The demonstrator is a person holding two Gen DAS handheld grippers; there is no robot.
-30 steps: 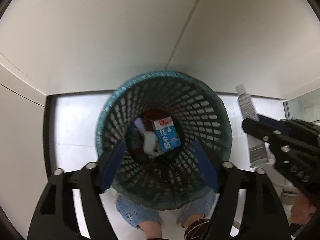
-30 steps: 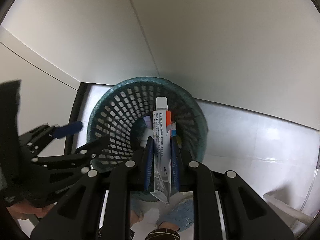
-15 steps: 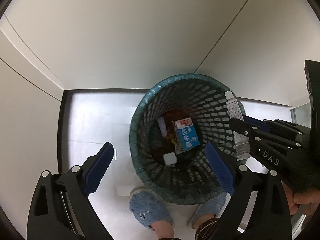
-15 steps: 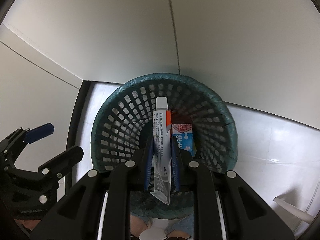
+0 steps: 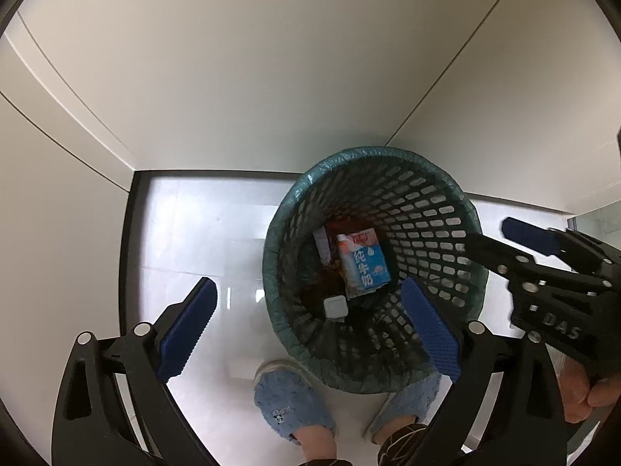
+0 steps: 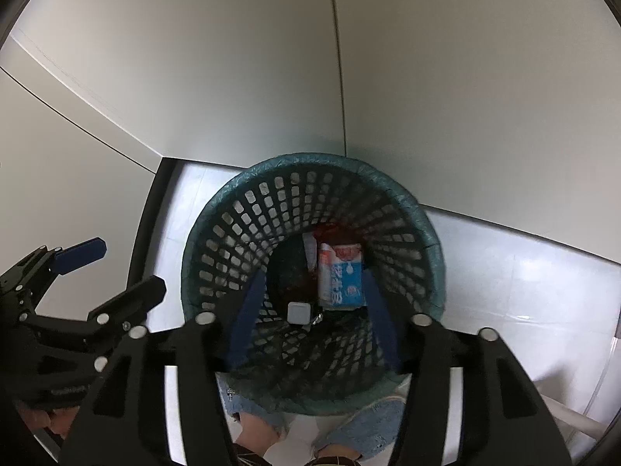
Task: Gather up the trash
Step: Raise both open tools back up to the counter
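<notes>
A teal mesh waste basket [image 5: 427, 198] [image 6: 240, 225] stands on the pale floor by the wall. At its bottom lie a blue and white milk carton [image 5: 363, 264] [image 6: 341, 275], a small white square piece [image 5: 335, 306] [image 6: 298, 312] and red wrapping. The toothpaste tube is not visible in either view. My right gripper [image 6: 312, 310] hangs open and empty over the basket mouth; it also shows in the left wrist view [image 5: 493, 240]. My left gripper [image 5: 306, 326] is open and empty, to the left of the basket in the right wrist view [image 6: 112, 268].
The person's feet in blue slippers [image 5: 291, 404] [image 6: 368, 423] stand right at the basket's near side. Pale walls meet in a corner behind it. A dark door frame strip [image 5: 128, 272] runs along the floor at the left.
My right gripper opened and the toothpaste tube left its fingers; it no longer shows. My left gripper has drifted left, away from the basket.
</notes>
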